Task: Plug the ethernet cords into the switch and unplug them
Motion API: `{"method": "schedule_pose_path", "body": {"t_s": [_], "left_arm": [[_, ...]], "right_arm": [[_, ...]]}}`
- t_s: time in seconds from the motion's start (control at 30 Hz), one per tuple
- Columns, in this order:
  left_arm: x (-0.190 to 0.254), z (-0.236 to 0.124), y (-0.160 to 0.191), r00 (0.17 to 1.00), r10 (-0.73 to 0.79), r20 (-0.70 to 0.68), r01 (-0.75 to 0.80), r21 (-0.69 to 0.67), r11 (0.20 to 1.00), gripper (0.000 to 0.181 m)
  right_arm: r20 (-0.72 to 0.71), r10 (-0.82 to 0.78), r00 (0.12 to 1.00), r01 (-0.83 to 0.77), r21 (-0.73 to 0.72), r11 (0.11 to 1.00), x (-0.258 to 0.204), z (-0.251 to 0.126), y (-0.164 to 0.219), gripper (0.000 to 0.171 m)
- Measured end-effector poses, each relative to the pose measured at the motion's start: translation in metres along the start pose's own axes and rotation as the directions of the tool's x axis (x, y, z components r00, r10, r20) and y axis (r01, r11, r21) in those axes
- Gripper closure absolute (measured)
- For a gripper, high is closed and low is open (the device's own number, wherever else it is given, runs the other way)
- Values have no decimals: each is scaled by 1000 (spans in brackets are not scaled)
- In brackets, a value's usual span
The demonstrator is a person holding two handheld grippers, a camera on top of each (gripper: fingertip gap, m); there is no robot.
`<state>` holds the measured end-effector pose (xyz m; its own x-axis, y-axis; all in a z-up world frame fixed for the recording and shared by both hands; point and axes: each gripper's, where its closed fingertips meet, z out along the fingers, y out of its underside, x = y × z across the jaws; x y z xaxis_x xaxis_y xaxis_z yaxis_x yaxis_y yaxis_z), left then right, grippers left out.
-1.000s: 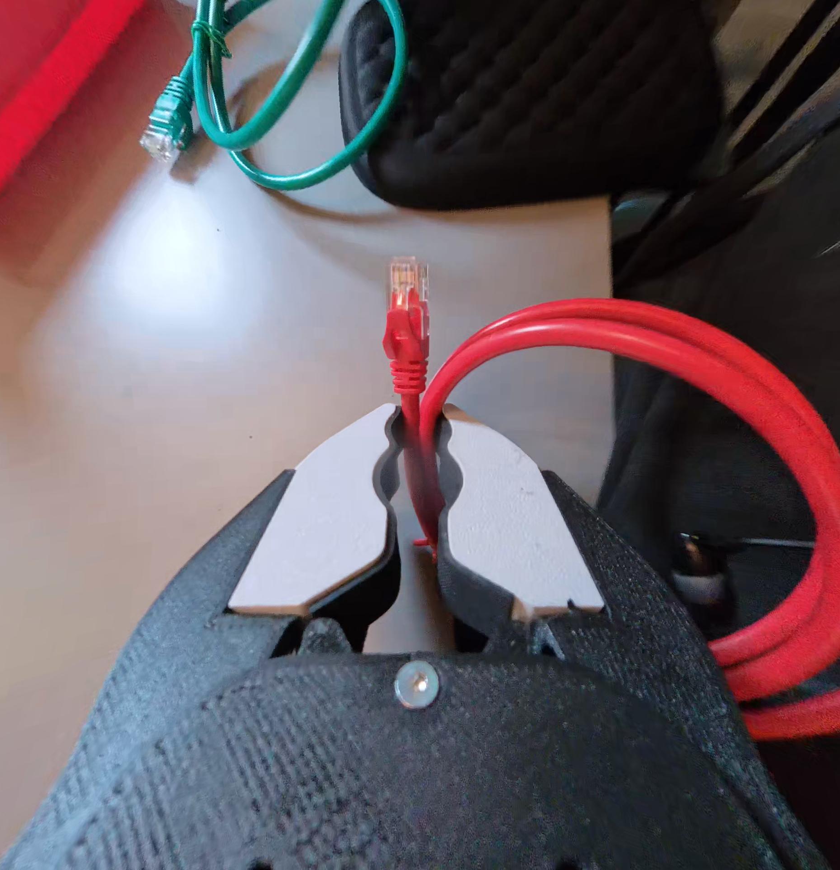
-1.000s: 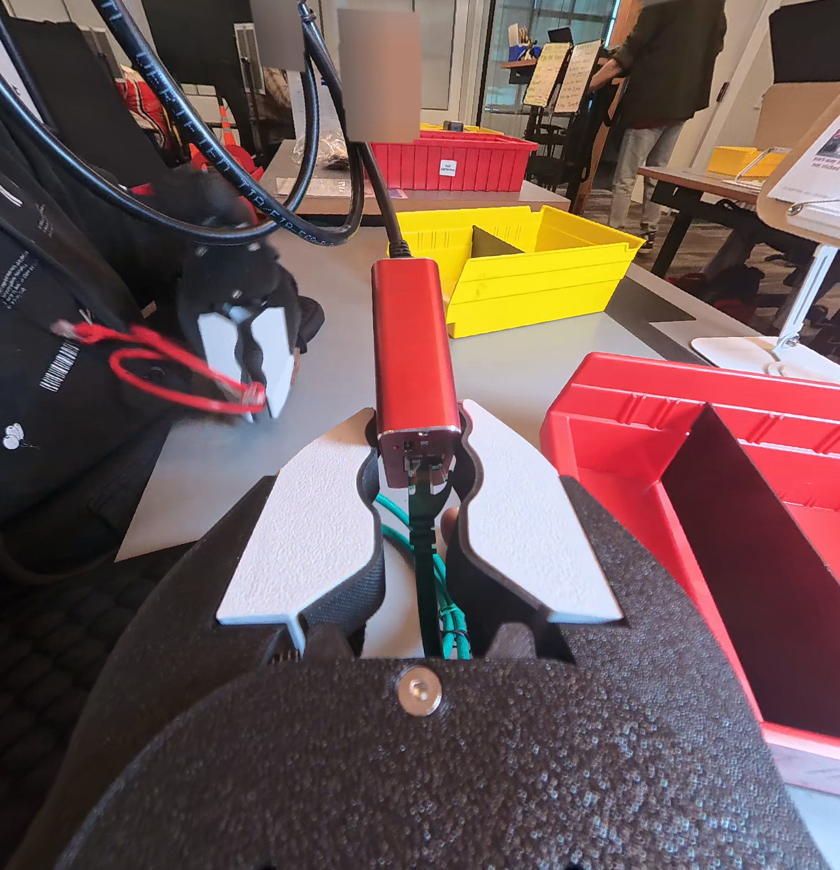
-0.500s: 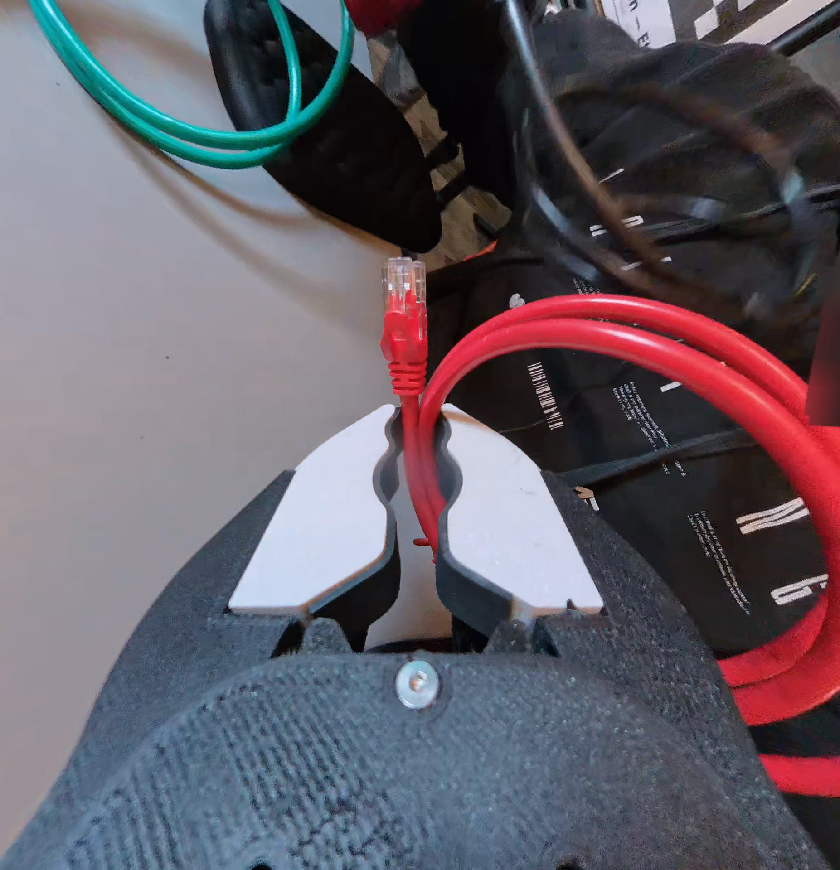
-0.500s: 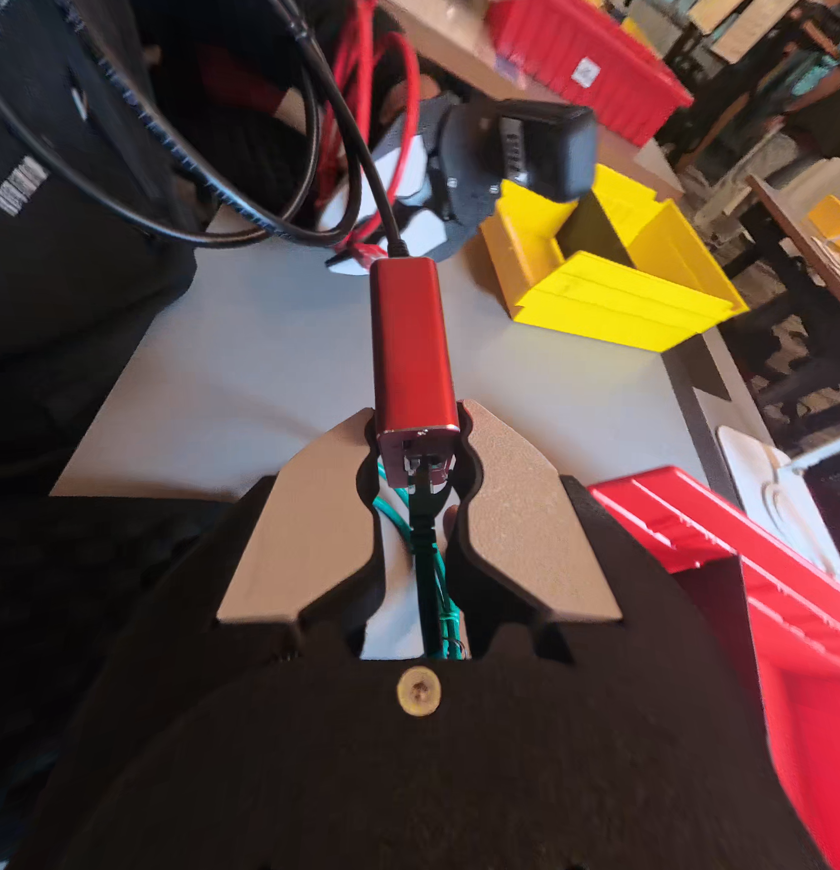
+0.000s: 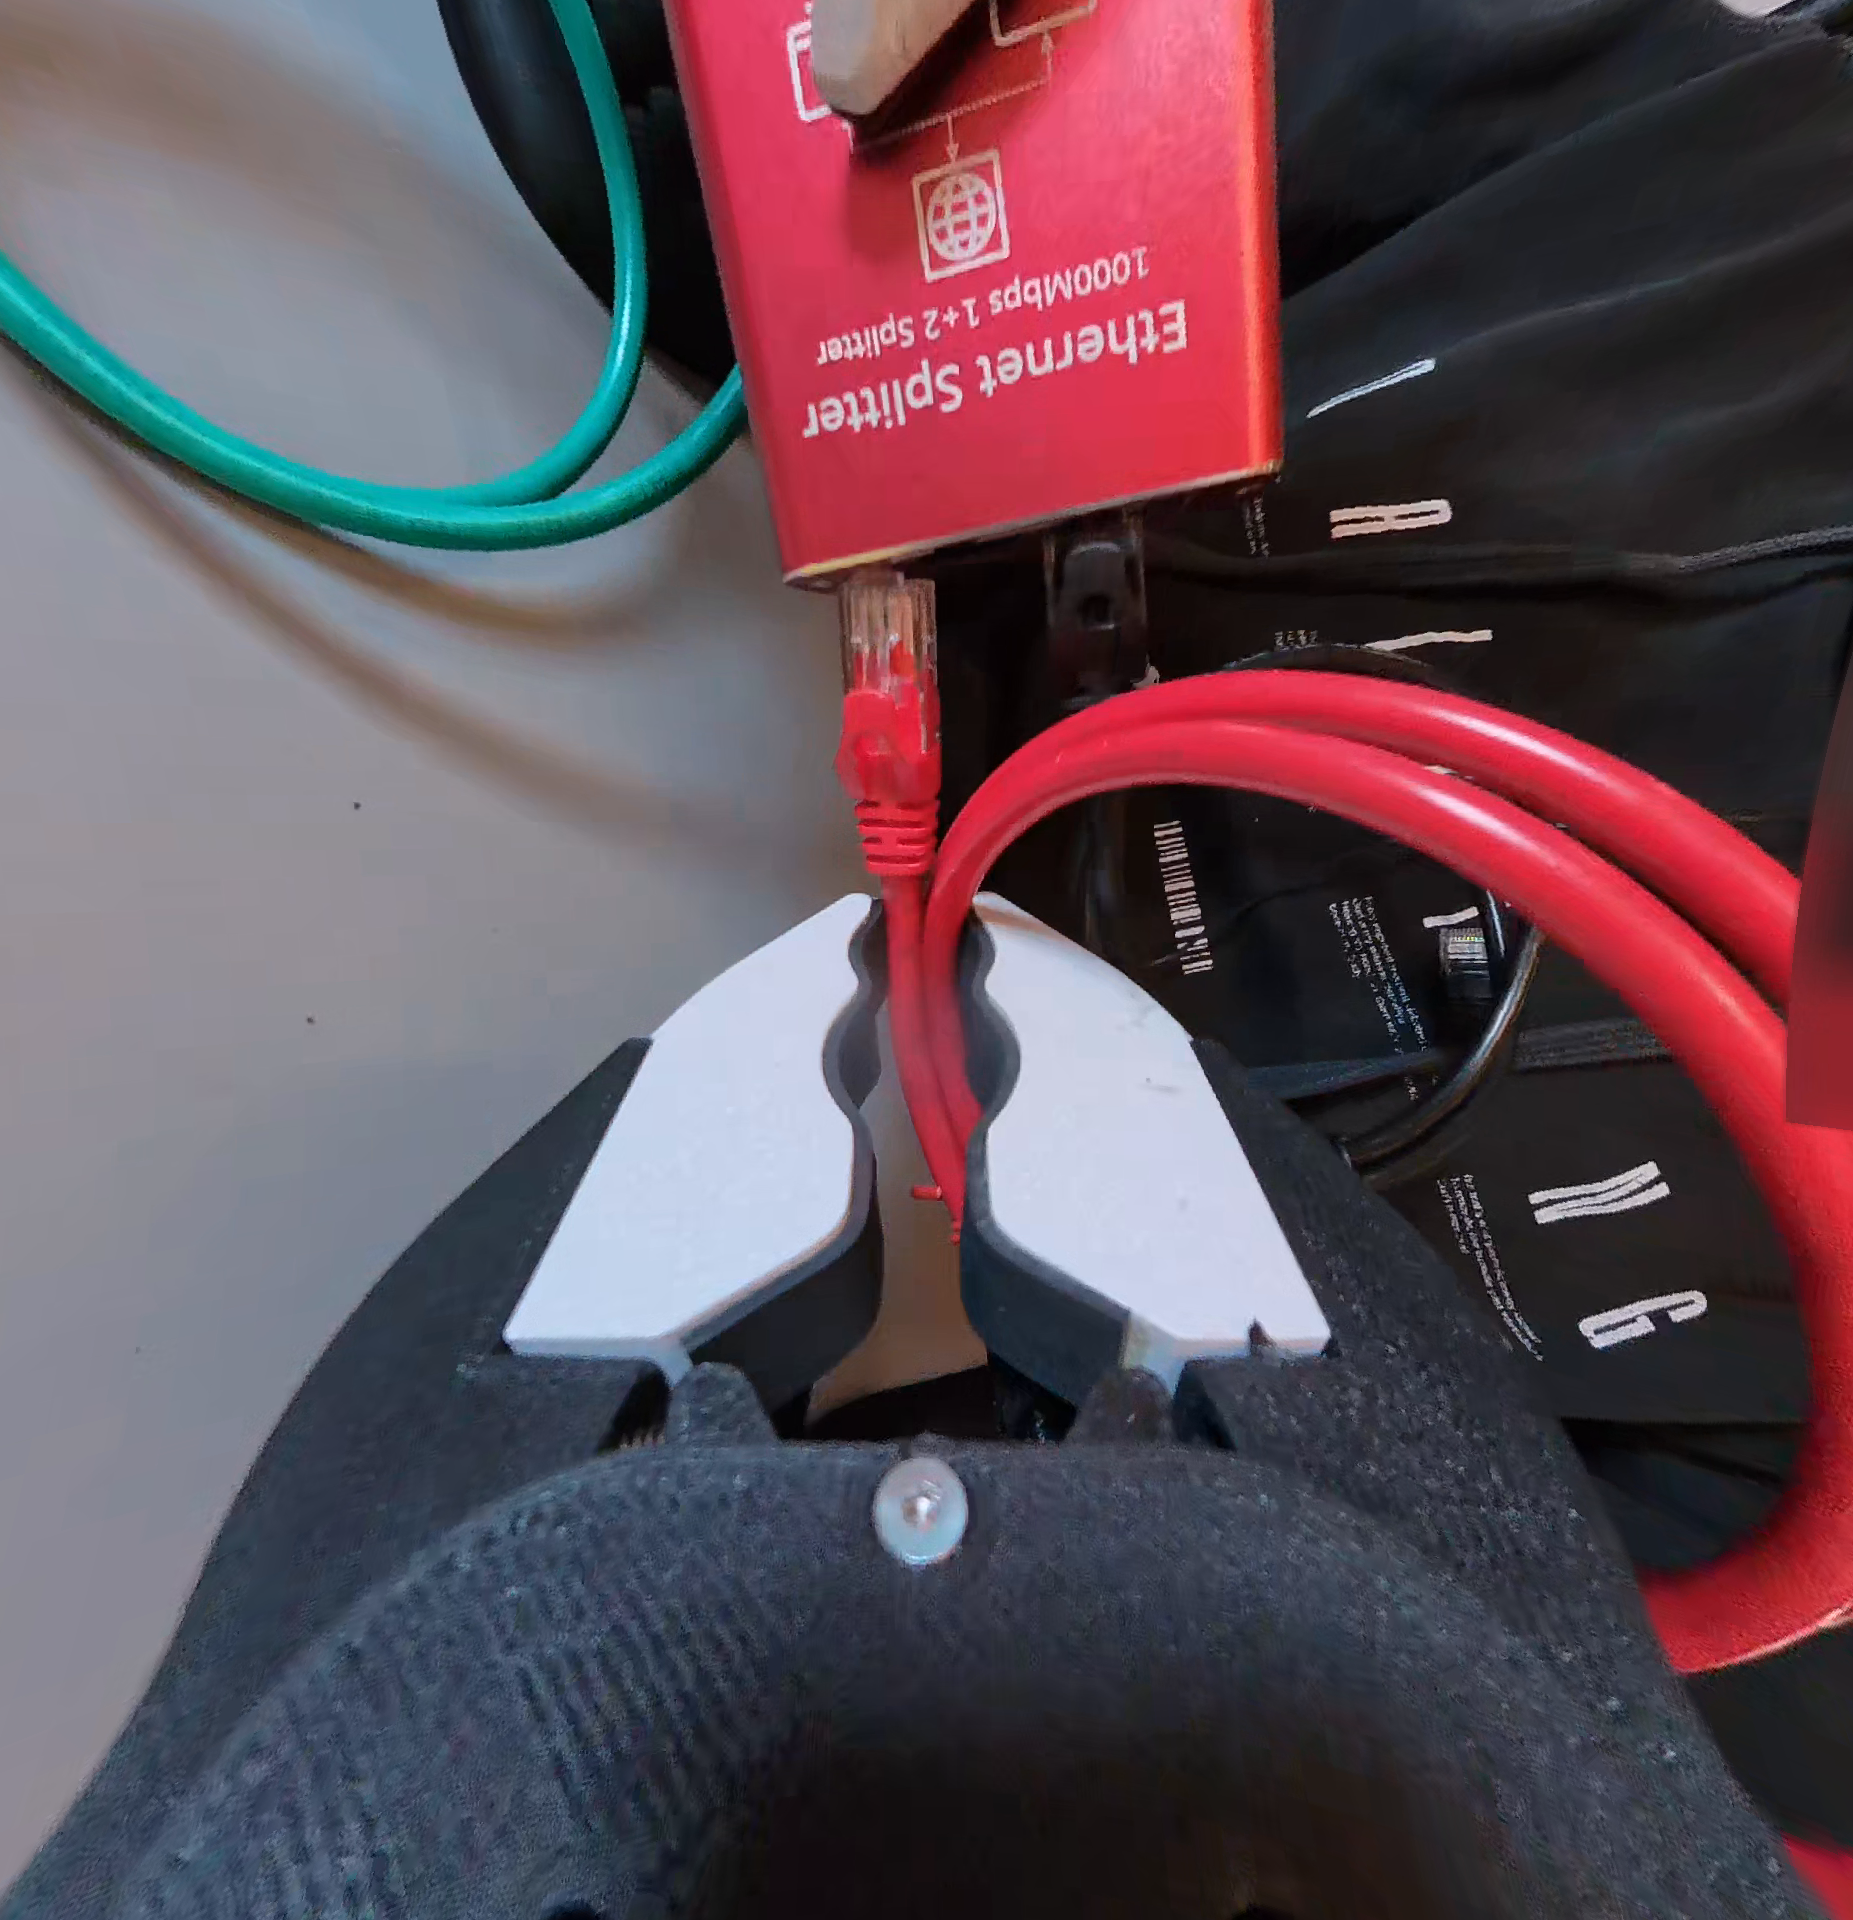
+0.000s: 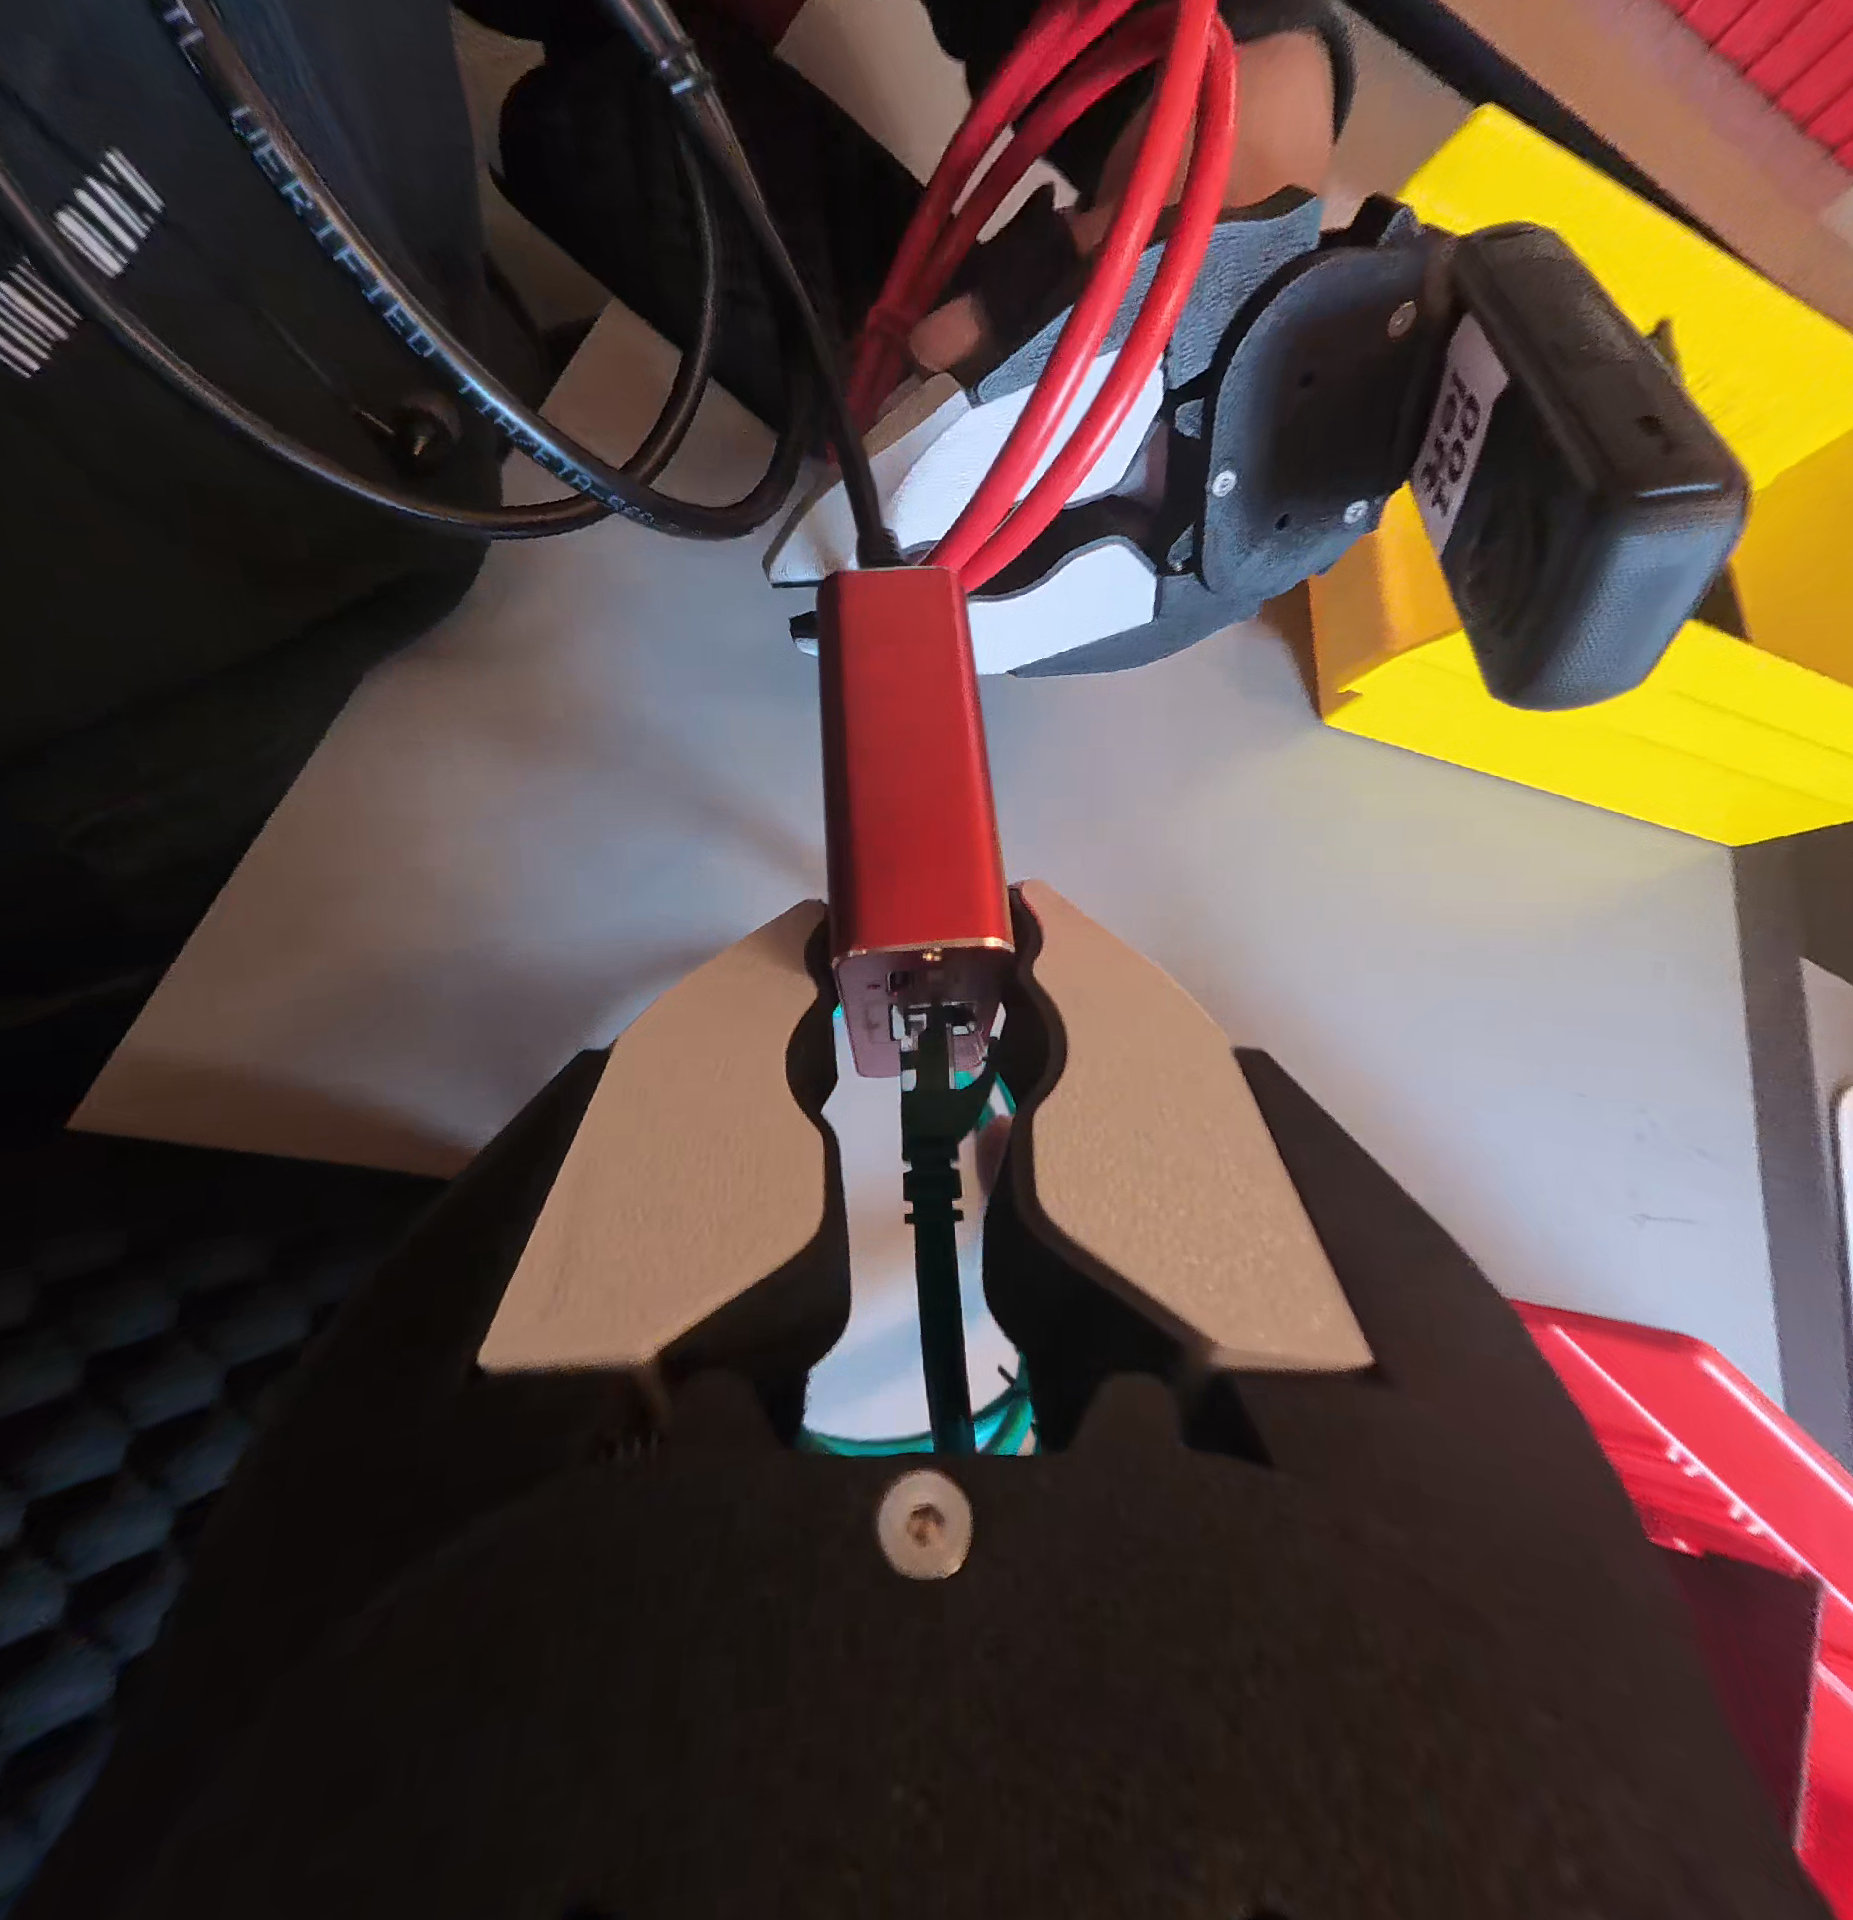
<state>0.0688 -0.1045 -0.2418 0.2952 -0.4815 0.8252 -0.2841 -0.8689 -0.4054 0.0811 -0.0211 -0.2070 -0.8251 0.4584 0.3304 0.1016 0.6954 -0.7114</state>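
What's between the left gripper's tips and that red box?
In the left wrist view, only the red cord's plug spans it, from the left gripper to the switch.

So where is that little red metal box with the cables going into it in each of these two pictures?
Left wrist view: the red box fills the top centre, just beyond the left gripper, with the red cord's plug at its near end.
Right wrist view: the same box stands in the centre, clamped at its near end by the right gripper.
Shared landmark: the looped red cord, at right in the left view, top centre in the right.
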Motion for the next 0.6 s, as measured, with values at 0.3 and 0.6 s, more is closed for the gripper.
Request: {"method": "schedule_pose_path", "body": {"t_s": [0.3, 0.6], "left_arm": [[0, 2, 7, 999, -53, -5, 53, -52, 997, 169], [4, 3, 8, 997, -79, -19, 77, -78, 994, 170]], "right_arm": [[57, 32, 998, -30, -32, 999, -3, 7, 4, 144], [83, 54, 995, -48, -71, 996, -6, 9, 10, 144]]}}
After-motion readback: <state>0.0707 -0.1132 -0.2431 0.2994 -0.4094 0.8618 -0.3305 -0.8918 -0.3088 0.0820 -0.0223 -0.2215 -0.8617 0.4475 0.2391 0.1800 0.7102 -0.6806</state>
